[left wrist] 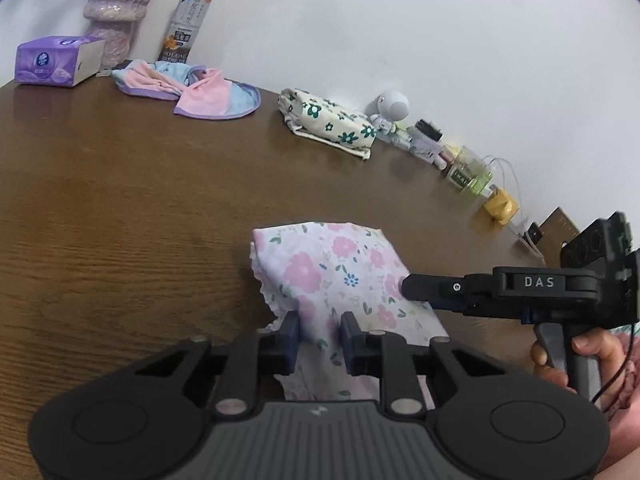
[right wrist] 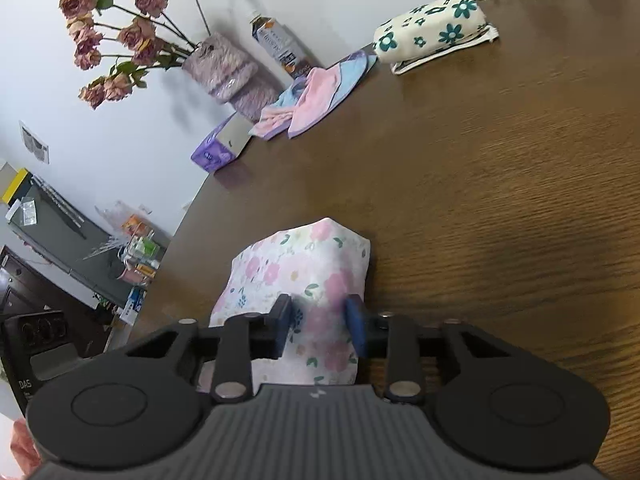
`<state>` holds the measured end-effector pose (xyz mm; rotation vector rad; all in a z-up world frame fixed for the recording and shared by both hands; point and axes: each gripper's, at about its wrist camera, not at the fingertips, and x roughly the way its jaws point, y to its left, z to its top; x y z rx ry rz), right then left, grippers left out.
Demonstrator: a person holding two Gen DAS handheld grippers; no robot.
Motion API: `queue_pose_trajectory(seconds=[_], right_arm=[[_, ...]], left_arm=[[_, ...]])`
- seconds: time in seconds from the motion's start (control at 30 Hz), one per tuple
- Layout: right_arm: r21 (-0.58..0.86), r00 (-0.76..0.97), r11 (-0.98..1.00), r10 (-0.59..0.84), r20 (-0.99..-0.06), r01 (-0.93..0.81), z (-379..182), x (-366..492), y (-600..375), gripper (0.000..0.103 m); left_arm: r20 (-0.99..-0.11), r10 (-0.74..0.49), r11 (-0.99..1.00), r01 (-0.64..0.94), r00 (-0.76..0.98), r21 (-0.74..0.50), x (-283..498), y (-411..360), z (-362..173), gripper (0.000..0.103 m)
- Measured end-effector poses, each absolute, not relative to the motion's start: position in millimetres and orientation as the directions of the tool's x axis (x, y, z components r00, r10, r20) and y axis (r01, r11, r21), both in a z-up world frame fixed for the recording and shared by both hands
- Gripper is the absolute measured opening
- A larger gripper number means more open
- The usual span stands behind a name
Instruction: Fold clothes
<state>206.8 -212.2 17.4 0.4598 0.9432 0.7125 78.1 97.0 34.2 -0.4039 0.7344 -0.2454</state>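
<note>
A white cotton garment printed with pink flowers (left wrist: 320,276) lies bunched on the brown wood-grain tabletop (left wrist: 120,220) (near its front edge). The left gripper (left wrist: 319,340) and right gripper (right wrist: 319,330) each have fingers clamped on its fabric.

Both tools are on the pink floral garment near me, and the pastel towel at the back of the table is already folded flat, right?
Not quite. Both the left tool and right tool do have the pink floral garment between their fingers, but the pastel towel lies crumpled and bunched, not folded flat. The left wrist view shows it beside the tea bottle.
</note>
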Motion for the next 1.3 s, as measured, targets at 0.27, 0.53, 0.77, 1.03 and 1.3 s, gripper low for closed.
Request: queue_pose_trajectory(seconds=[0.27,0.53,0.77,1.03,1.3], right_arm=[[0.644,0.417,0.684,0.724,-0.549,-0.341,22,216,-215,0.035],[0.658,0.42,0.678,0.728,-0.542,-0.327,22,222,-214,0.04],[0.662,0.41,0.681,0.726,-0.552,-0.313,19,237,-200,0.041],[0.661,0.388,0.661,0.748,-0.539,-0.356,21,234,-196,0.028],[0.646,0.402,0.672,0.737,-0.543,-0.361,24,224,-201,0.041]], left_arm=[[-0.584,-0.318,0.895,0.032,0.747,-0.446,89,110,37,0.01],[-0.564,-0.303,0.897,0.031,0.768,-0.441,105,114,45,0.045],[-0.57,-0.38,0.85,0.031,0.728,-0.526,123,120,32,0.007],[-0.56,-0.368,0.856,0.035,0.742,-0.516,95,117,38,0.007],[-0.566,-0.365,0.851,0.02,0.739,-0.524,73,117,37,0.04]])
